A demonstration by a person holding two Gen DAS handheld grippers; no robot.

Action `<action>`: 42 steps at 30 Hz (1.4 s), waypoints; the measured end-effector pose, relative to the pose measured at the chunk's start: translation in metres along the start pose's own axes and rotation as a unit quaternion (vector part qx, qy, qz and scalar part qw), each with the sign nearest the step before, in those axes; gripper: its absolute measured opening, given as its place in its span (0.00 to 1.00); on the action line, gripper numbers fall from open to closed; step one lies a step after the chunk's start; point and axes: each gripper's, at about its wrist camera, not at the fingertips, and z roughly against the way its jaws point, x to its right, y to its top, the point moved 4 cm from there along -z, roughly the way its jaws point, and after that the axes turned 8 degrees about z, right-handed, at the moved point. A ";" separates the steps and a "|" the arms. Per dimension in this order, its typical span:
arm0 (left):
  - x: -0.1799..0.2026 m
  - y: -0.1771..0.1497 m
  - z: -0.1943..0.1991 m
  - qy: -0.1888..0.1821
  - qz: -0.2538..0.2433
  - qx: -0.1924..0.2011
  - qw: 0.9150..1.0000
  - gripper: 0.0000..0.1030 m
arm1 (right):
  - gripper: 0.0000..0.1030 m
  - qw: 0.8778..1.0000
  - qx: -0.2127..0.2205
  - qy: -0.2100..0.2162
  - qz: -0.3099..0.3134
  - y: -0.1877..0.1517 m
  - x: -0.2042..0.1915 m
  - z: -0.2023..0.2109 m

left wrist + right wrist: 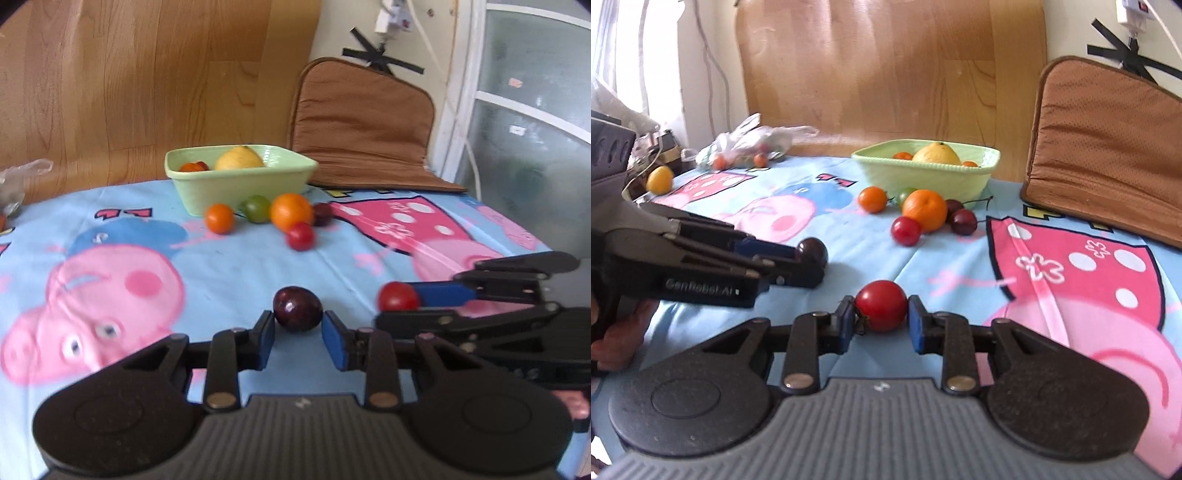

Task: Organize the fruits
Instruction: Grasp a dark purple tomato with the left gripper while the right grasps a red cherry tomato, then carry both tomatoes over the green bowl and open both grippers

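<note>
In the left wrist view my left gripper [298, 322] is shut on a dark purple plum [297, 308] just above the cartoon tablecloth. To its right, my right gripper [392, 307] holds a red tomato [398, 296]. From the right wrist view, the right gripper [881, 314] has its blue pads pressed on both sides of the red tomato [881, 304]. The left gripper [809, 263] sits to the left with the plum [812, 250] at its tips. A pale green bowl [240, 184] at the back holds a lemon [239, 158] and small orange fruits.
Loose fruits lie before the bowl: an orange [291, 211], an orange tomato [219, 218], a green one [255, 208], a red one [300, 236] and dark cherries [963, 220]. A brown cushion [362, 122] leans at back right. A plastic bag [746, 144] and a yellow fruit [659, 180] sit far left.
</note>
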 end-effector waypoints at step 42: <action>-0.002 0.056 0.004 0.014 0.038 0.066 0.997 0.30 | 0.31 0.998 0.055 -0.013 -0.002 0.032 0.012 -0.008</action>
